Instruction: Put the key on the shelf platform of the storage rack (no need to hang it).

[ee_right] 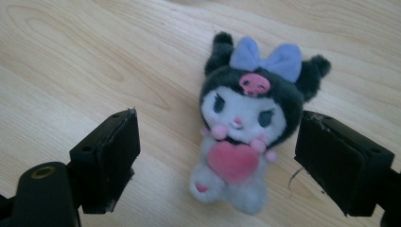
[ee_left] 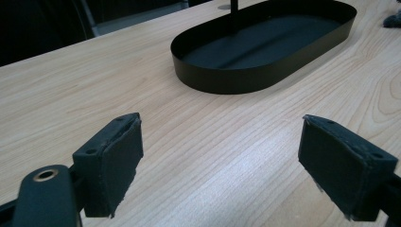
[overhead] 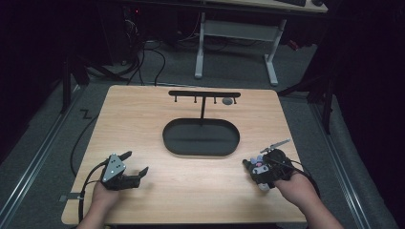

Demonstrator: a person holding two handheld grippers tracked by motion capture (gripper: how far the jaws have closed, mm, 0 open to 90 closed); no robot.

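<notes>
Right gripper view: right gripper (ee_right: 215, 156) hovering over plush toy (ee_right: 250, 123) lying on bench (ee_right: 71, 56), jaws spread wide, flanking toy, gripping nothing. Left gripper (ee_left: 222, 163) jaws gaping wide, empty, facing black tray (ee_left: 227, 78).

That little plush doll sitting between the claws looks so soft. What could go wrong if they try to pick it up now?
The plush doll lies off-centre between the open right gripper jaws, nearly against one of them, so closing might nudge it aside or catch only its head. Being soft, it may squash and slip. It also sits near the table edge, so a push could send it off.
</notes>
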